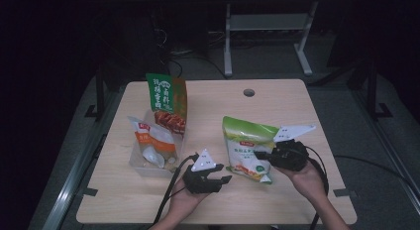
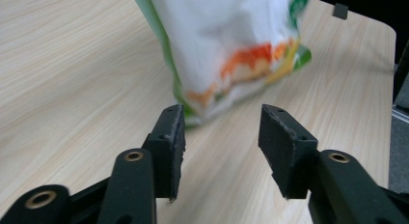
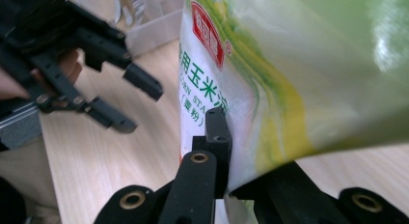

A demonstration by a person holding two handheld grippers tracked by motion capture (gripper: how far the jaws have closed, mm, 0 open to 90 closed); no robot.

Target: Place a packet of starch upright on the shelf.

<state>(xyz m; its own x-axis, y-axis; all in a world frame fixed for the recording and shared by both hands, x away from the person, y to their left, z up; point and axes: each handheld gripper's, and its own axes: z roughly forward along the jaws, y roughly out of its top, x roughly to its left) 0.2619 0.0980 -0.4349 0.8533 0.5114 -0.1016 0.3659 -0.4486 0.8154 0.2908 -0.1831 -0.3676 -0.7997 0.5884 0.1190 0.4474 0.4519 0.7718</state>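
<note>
A green and white pouch (image 1: 245, 145) with an orange picture near its bottom stands tilted on the wooden table (image 1: 277, 98), right of centre. My right gripper (image 1: 260, 154) is shut on the pouch's lower right side. In the right gripper view the pouch (image 3: 289, 64) lies pinched between the jaws of the right gripper (image 3: 236, 137), one jaw hidden under the foil. My left gripper (image 1: 222, 174) is open just left of the pouch, apart from it. The left gripper view has the open left gripper (image 2: 222, 122) with nothing between its jaws, and the pouch (image 2: 226, 45) is just beyond its tips. The left gripper (image 3: 140, 101) also appears in the right gripper view.
A clear plastic bin (image 1: 141, 168) sits at the table's left. It holds an orange and white pouch (image 1: 153, 138) and a tall green and orange bag (image 1: 167, 98). A round cable hole (image 1: 249, 92) lies near the far edge. Cables trail from both grippers toward the front edge.
</note>
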